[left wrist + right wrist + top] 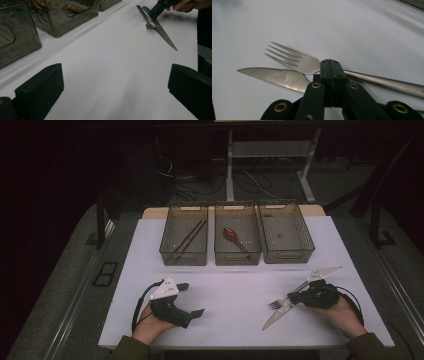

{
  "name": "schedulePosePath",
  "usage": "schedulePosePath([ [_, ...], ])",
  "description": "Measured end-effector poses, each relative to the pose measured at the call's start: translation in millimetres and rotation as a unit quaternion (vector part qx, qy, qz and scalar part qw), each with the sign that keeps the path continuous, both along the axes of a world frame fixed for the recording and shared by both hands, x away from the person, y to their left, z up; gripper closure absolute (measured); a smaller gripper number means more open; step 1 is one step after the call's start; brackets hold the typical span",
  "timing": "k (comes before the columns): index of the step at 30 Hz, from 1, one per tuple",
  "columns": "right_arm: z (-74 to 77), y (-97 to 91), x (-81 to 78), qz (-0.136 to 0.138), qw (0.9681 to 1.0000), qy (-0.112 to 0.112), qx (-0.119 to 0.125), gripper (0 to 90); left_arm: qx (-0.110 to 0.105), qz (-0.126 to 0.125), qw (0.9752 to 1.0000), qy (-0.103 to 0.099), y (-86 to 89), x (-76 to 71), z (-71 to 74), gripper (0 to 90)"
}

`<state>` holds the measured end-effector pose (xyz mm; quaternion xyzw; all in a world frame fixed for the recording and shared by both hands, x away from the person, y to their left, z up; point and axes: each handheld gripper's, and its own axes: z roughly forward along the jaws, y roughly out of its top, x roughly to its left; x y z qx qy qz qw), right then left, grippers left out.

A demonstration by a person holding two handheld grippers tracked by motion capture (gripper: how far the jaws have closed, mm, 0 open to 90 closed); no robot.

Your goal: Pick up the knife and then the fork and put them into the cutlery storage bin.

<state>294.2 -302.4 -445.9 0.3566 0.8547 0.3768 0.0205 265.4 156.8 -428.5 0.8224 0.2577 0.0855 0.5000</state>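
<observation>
- Fork (278, 303), high view: it lies on the white table (235, 295) at your right hand, just beside the knife (279, 314) and crossing it. Tines point toward your left gripper (192, 300), handle runs back under the right gripper (295, 297). Taking the three bins as the landmark, the fork sits well short of them, on your side of the right bin (286, 239).
- Same view: chopsticks (188, 241) are in the left bin (184, 240), a wooden spoon (235, 238) in the middle bin (237, 240); what lies in the right bin I cannot make out. The right hand is much the nearer to that bin, so I judge the carry runs forward, away from you.
- Left gripper view: your jaws stand wide apart with bare table between them, nothing held. Fork (146, 18) and knife (165, 36) lie well apart from this tool, across the table.
- Right gripper view: your jaws are clamped together over the neck of the fork (298, 61), just behind the tines. Whether the pads truly pinch the metal or sit closed on top of it, I cannot tell. The knife (277, 77) blade lies alongside, touching or nearly so. Mind it does not drag along when you lift.
</observation>
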Motion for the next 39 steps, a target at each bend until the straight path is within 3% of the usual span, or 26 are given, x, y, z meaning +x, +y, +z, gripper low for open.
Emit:
schedulePosePath([
  [6,-4.0,7.7,0.6,0.013,0.9999,0.000,-0.010,88.7,0.000,-0.003,1.0000,0.002,-0.9,0.4,-1.0,0.0],
  [19,-6.1,15.5,5.2,0.008,0.9999,-0.008,-0.003,88.7,0.000,-0.003,1.0000,0.004,-1.9,1.3,-1.3,0.0],
  [39,-7.3,34.5,36.0,-0.010,0.9997,-0.023,-0.006,88.7,0.001,-0.003,1.0000,0.003,-1.7,1.7,-1.2,0.0],
])
